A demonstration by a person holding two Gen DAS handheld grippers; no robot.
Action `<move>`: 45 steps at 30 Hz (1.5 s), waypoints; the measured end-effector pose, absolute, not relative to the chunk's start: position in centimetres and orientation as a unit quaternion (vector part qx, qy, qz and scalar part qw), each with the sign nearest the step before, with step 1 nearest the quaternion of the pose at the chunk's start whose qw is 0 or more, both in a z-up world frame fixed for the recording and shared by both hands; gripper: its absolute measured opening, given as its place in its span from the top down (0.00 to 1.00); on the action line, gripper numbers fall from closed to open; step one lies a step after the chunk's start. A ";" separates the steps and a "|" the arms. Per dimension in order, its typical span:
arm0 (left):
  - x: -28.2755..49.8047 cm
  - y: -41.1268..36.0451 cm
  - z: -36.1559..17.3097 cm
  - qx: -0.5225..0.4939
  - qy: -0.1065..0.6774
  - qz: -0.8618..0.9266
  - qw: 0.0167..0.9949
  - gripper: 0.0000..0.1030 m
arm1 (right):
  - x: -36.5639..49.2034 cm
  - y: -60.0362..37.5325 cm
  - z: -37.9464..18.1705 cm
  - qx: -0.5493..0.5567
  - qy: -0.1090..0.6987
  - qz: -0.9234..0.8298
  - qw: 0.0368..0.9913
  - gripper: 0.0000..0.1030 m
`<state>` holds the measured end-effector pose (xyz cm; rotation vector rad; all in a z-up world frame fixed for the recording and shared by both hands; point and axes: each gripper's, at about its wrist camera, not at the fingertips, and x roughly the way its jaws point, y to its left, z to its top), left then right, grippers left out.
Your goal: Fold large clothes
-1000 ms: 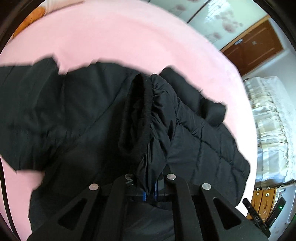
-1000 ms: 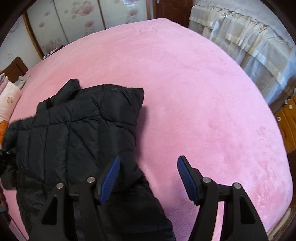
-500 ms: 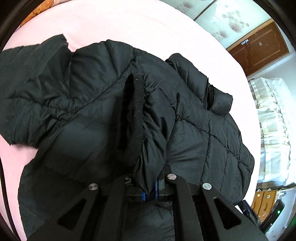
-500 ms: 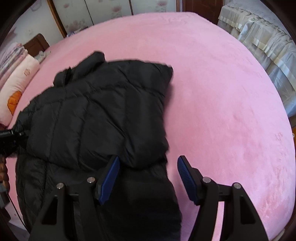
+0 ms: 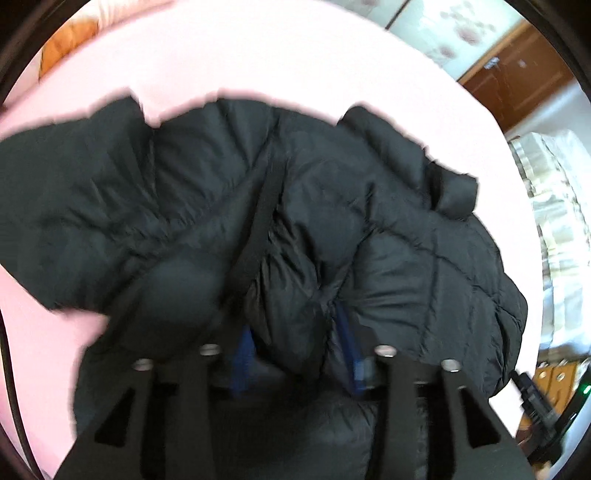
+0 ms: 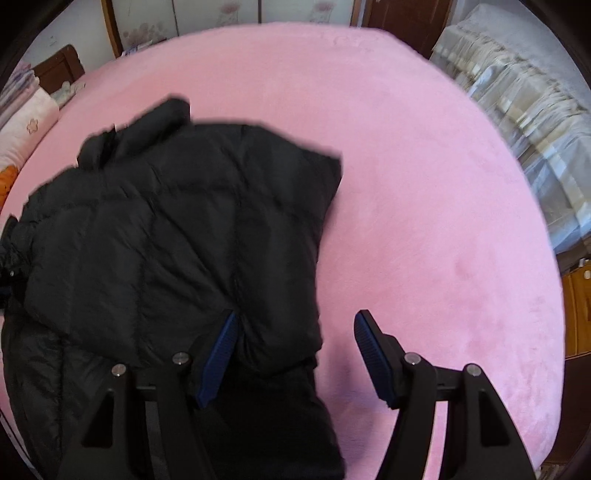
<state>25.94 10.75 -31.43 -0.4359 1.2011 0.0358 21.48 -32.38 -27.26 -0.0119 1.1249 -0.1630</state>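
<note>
Pink plush blanket [image 6: 424, 206] covers bed, fills most of both views. Pale pillow with flower print [image 6: 29, 129] at bed's far left edge. Brown wooden door [image 5: 517, 81] beyond bed. White panels with floral pattern [image 6: 221, 14] line back wall. Cream ruffled fabric [image 6: 517, 110] hangs at right, beside bed.

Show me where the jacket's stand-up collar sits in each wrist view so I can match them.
Left wrist: collar at upper right of the black jacket, against the pink bedspread.
Right wrist: collar at the jacket's upper left corner.
Shared landmark: the pale frilled bed skirt, right edge in the left view, upper right in the right view.
</note>
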 end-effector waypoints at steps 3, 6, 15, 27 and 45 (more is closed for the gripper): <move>25.3 10.9 -28.1 -0.196 0.519 0.015 0.832 0.54 | 22.1 -32.3 -25.1 0.006 0.499 -0.092 0.862 0.37; 26.1 10.3 -26.5 -0.197 0.499 0.003 0.844 0.54 | 24.0 -32.5 -24.4 0.037 0.488 -0.090 0.868 0.60; 33.4 3.9 -28.8 -0.122 0.512 -0.037 0.850 0.55 | 29.8 -29.9 -26.7 0.051 0.500 -0.042 0.864 0.89; 35.8 3.8 -34.9 -0.029 0.577 0.028 0.816 0.62 | 31.8 -35.0 -32.2 0.017 0.560 -0.091 0.824 0.97; 29.9 -3.3 -22.1 -0.041 0.534 0.026 0.844 0.26 | 26.8 -35.4 -22.5 0.073 0.542 -0.016 0.837 0.93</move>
